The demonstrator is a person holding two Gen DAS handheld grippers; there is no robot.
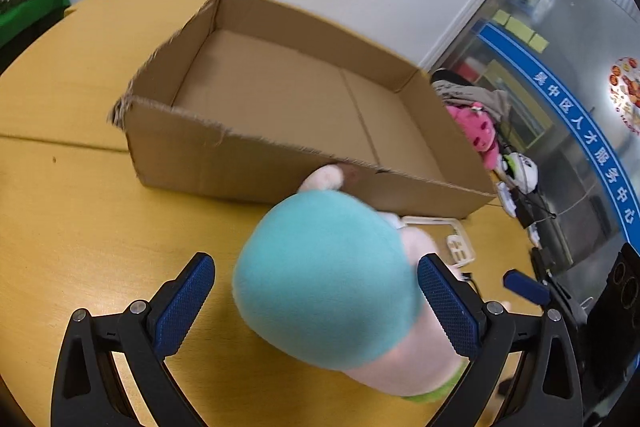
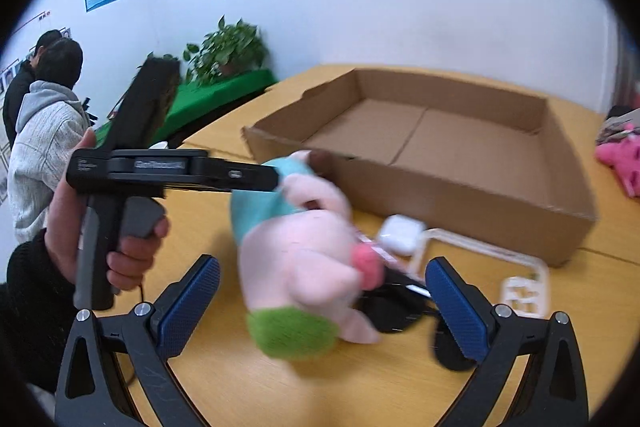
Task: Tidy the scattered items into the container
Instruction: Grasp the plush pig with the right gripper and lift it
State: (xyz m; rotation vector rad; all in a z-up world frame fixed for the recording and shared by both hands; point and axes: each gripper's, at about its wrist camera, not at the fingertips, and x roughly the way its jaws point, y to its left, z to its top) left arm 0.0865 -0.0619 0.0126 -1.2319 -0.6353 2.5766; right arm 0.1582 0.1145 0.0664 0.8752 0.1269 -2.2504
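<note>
A plush toy (image 1: 324,279) with a teal hood, pink body and green base stands on the yellow table in front of an open cardboard box (image 1: 248,167). My left gripper (image 1: 316,261) is open with the toy between its blue pads; the right pad (image 1: 444,307) touches it and the left pad (image 1: 184,307) stands apart. In the right wrist view the toy (image 2: 304,259) is ahead of my open right gripper (image 2: 323,263). There a hand holds the left gripper (image 2: 272,179) at the toy's hood. The box (image 2: 460,187) holds nothing.
A white earbud case (image 2: 400,233), a white plastic frame (image 2: 480,255) and a black item (image 2: 400,303) lie by the box's near wall. A pink plush (image 1: 478,131) and other items sit right of the box. People stand at the far left (image 2: 44,131).
</note>
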